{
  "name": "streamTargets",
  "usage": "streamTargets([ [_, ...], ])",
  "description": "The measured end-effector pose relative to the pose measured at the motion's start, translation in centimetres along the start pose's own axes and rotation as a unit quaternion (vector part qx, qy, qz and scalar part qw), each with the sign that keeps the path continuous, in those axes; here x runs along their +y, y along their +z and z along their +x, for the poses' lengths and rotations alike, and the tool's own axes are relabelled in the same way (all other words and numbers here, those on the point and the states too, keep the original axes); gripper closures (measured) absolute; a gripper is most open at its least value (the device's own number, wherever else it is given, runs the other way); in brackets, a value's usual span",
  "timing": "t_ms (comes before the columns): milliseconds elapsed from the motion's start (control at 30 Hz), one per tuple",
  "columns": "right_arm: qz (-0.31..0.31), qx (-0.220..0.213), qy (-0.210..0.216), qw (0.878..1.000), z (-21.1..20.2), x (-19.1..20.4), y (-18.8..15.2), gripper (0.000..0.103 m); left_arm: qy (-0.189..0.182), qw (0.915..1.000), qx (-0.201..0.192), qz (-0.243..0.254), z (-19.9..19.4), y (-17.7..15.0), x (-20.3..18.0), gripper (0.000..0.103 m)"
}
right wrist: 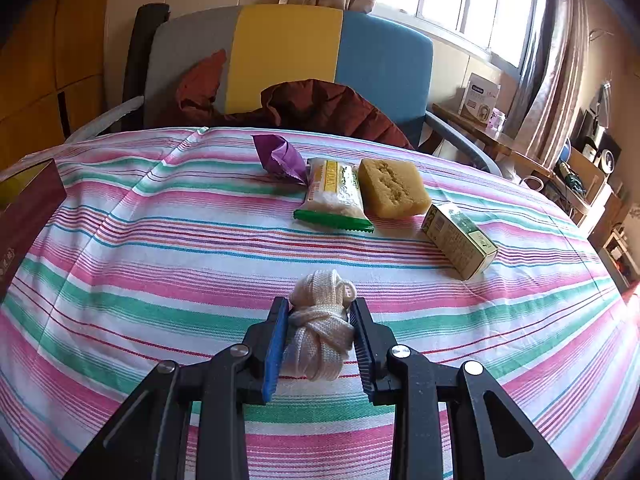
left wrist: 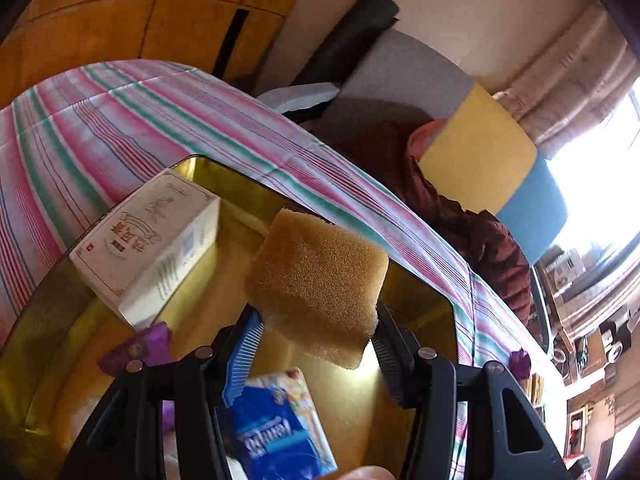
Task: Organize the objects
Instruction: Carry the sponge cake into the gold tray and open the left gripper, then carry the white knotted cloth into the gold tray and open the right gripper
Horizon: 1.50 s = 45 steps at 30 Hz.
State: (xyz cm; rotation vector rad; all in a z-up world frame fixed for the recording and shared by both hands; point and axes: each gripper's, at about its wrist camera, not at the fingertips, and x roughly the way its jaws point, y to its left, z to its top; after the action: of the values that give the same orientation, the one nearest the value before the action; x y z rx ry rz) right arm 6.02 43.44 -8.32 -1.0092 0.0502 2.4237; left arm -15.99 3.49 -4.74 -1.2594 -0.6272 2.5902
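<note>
L gripper (left wrist: 316, 344) is clamped on a tan sponge (left wrist: 320, 280), pads biting its lower edge so most of the block sticks out past the tips; sponge hangs over the gold-lined box (left wrist: 420, 292), prob so it can drop straight in. Already in the box: white carton (left wrist: 148, 240) leaning on the far-left wall, blue tissue pack (left wrist: 280, 428) flat near the gripper, purple wrapper (left wrist: 136, 348) at left. R gripper (right wrist: 320, 336) is closed tight on a white cord bundle (right wrist: 320, 320), gripped across the knotted middle, which looks like the sensible spot since loose loops would slip; bundle sits at or just above the cloth, can't tell if lifted. Still out on the table beyond it: purple foil wrapper (right wrist: 280, 156), snack pack w/ green ends (right wrist: 332, 196) touching a 2nd sponge block (right wrist: 392, 192), green/cream carton (right wrist: 460, 240) just right of that. Box's maroon outer wall shows at far left of R view, well apart from those items, so my read is each one needs a carry across. Surface is a striped pink/green/white tablecloth (right wrist: 160, 280), soft, some creases. Behind: chair w/ grey/yellow/blue back (right wrist: 288, 56), dark red jacket (right wrist: 328, 108) on it, window upper right, cluttered shelves far right.
</note>
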Motion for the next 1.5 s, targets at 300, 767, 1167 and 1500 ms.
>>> streamTargets([
  [300, -0.012, 0.003, -0.004, 1.000, 0.2, 0.5, 0.0, 0.071, 0.021, 0.9986, 0.039, -0.028, 2.5, 1.3, 1.8, 0.036],
  [767, -0.030, 0.005, -0.004, 1.000, 0.2, 1.1, 0.0, 0.071, -0.071, 0.9959, 0.024, -0.050, -2.3, -3.9, 3.0, 0.029],
  [1167, -0.045, 0.027, 0.123, 0.991, -2.3, 6.0, 2.8, 0.071, -0.047, 0.9989, 0.007, 0.005, -5.2, -8.1, 0.7, 0.029],
  [1500, -0.132, -0.003, 0.246, 0.960, -6.1, 18.5, 8.0, 0.071, -0.034, 0.9993, -0.005, -0.012, -5.9, -8.1, 1.1, 0.029],
])
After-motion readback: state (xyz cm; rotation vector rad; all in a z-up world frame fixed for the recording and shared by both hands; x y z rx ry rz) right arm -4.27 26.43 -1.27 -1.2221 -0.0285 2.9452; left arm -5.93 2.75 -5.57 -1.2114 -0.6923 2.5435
